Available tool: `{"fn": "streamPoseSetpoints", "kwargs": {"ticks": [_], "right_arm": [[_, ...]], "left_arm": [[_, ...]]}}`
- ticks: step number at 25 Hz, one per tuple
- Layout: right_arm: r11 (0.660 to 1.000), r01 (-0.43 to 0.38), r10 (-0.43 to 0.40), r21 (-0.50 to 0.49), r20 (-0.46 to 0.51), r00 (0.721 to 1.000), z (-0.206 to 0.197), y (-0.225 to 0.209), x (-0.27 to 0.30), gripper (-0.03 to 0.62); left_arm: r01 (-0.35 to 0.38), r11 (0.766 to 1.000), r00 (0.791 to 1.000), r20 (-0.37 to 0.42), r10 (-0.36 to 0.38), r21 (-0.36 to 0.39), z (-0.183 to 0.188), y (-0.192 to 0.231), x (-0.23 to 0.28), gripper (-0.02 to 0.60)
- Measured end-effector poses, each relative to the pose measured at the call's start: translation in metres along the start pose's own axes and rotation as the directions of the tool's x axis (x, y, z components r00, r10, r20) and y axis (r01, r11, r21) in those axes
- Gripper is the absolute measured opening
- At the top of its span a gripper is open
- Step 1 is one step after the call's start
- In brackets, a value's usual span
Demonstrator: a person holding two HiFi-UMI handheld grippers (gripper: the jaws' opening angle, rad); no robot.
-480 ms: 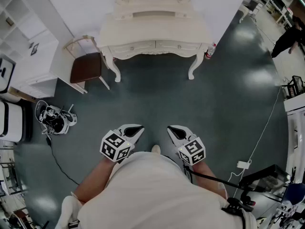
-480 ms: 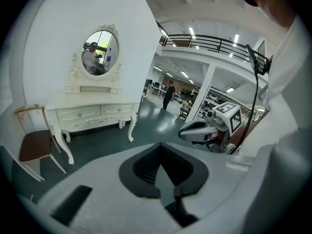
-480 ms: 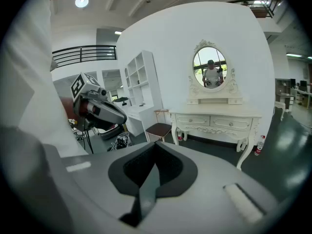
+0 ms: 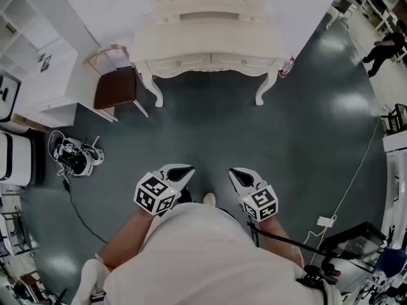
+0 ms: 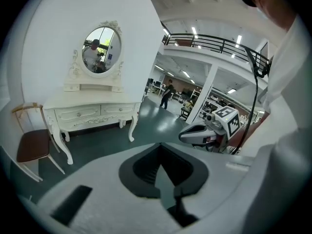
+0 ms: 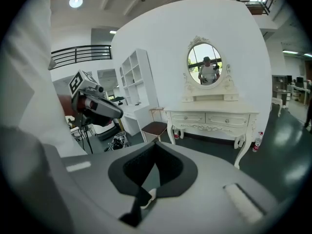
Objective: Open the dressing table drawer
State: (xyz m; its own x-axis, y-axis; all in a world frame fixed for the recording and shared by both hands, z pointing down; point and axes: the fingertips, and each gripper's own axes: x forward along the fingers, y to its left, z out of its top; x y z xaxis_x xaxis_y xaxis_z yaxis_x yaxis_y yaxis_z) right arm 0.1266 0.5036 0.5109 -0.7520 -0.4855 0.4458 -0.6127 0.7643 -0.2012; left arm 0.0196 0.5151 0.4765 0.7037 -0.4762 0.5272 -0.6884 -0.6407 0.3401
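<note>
well short of dressing table [image 4: 210, 46], open floor [image 4: 254, 138] between; left gripper [image 4: 186, 170], right gripper [image 4: 234, 173], both closed, empty

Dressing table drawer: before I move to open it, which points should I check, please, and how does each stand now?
1. Both drawers closed: ok.
2. Dressing table within reach: not ok, it stands far across the floor.
3. Fingers open for a knob: not ok; left gripper and right gripper are shut, empty.
4. Path ahead free: ok; chair and bottle stand aside.
5. Drawer unlocked: cannot tell.
</note>
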Motion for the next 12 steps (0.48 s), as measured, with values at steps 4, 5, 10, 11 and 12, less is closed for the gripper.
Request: {"fn": "streamPoseSetpoints", "kwargs": {"ticks": [4,5,10,11,12], "right_arm": [[0.999,0.039,-0.039,0.016,0.001,0.999,0.015,-0.044,0.036,0.0],[0.999,0.051,-0.051,0.019,-0.005,0.999,0.021,-0.056,0.049,0.028],[0.993,0.105,-0.104,0.061,-0.028,0.994,0.064,-0.1,0.107,0.061],[0.992,0.115,-0.114,0.059,-0.026,0.993,0.079,-0.108,0.12,0.058],[0.991,0.127,-0.126,0.051,-0.025,0.992,0.094,-0.118,0.132,0.05]], "left_arm": [[0.046,0.999,0.999,0.002,-0.046,-0.015,0.027,0.05,0.032,0.0],[0.065,0.998,0.998,0.005,-0.065,-0.01,0.036,0.064,0.04,0.0],[0.132,0.991,0.99,0.043,-0.133,0.025,0.094,0.135,0.067,0.0],[0.146,0.989,0.988,0.05,-0.148,0.037,0.11,0.149,0.07,0.0],[0.163,0.985,0.985,0.055,-0.166,0.051,0.126,0.161,0.072,0.0]]}}
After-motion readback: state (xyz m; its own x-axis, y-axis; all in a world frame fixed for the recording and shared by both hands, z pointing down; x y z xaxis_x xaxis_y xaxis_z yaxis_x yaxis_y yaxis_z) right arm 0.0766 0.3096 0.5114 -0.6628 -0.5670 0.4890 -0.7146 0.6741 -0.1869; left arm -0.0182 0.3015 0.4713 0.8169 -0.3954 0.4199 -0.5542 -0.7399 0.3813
